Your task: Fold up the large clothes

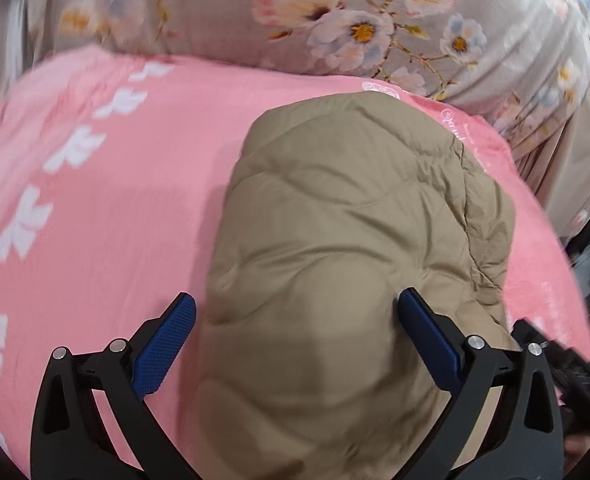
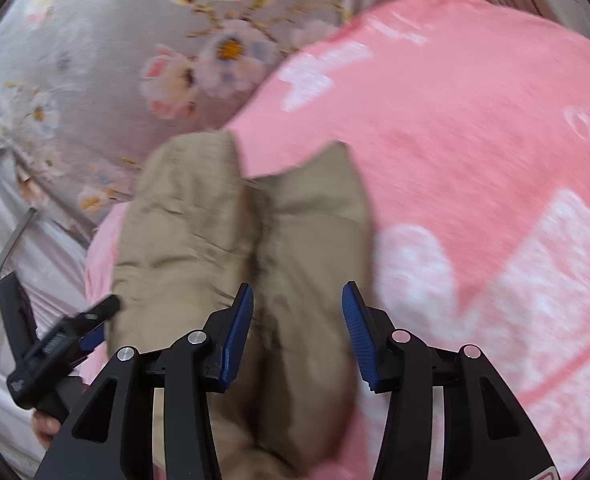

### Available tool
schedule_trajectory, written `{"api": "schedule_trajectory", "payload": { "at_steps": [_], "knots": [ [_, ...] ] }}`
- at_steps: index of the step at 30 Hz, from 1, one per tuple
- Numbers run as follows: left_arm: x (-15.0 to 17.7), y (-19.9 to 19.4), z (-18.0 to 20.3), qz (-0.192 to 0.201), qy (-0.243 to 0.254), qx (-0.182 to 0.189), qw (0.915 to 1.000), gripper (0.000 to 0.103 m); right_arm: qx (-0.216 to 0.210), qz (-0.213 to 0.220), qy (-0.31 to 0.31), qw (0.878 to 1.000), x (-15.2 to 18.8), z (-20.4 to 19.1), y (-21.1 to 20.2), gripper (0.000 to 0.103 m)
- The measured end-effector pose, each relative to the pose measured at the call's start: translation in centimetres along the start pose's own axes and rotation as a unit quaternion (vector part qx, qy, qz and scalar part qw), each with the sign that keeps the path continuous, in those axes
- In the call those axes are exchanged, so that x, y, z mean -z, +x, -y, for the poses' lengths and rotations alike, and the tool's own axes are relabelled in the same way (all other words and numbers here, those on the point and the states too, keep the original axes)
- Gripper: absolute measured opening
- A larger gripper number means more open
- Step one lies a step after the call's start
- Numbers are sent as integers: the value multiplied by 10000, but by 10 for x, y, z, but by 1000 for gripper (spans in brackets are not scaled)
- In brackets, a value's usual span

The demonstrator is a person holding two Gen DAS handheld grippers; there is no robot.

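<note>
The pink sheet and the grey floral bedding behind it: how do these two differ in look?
The pink sheet is pink with a plain white flower print; the grey floral bedding is grey with coloured blossoms, pink, white and blue, on brown twigs. The pink sheet lies fairly smooth and bears the tan padded jacket; the grey bedding bulges up behind it in folds. Both are printed fabrics with flowers.

bed: pink sheet (image 1: 107, 184), white motifs | behind: grey floral bedding (image 1: 335, 20)

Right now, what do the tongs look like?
Both tongs, left and right, have black angular arms with cut-out slots and round silver pins. Their fingers carry flat blue pads with a bumpy, dotted grip texture.
</note>
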State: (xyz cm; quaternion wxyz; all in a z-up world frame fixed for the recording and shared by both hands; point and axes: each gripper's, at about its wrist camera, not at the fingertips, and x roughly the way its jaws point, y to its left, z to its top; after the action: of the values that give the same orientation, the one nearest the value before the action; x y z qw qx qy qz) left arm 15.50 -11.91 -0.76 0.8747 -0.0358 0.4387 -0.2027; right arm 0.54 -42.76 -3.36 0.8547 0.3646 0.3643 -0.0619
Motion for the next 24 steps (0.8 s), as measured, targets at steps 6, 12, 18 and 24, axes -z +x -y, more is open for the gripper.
{"api": "schedule_trajectory", "payload": {
  "at_steps": [6, 12, 18, 24],
  "knots": [
    [16, 8, -60, -757, -1231, 912, 9853, 98, -726, -826, 825, 9905, 14, 46, 18, 49],
    [33, 16, -77, -1099, -1772, 1618, 9645, 98, -1183, -1029, 908, 9834, 11, 36, 38, 50],
    [29, 21, -52, -1082, -1342, 1592, 9721, 98, -1367, -1265, 749, 9796, 7, 9, 67, 54],
    [20, 35, -46, -1027, -1117, 1541, 9763, 98, -1471, -1242, 853, 9776, -1, 4, 85, 41]
  ]
}}
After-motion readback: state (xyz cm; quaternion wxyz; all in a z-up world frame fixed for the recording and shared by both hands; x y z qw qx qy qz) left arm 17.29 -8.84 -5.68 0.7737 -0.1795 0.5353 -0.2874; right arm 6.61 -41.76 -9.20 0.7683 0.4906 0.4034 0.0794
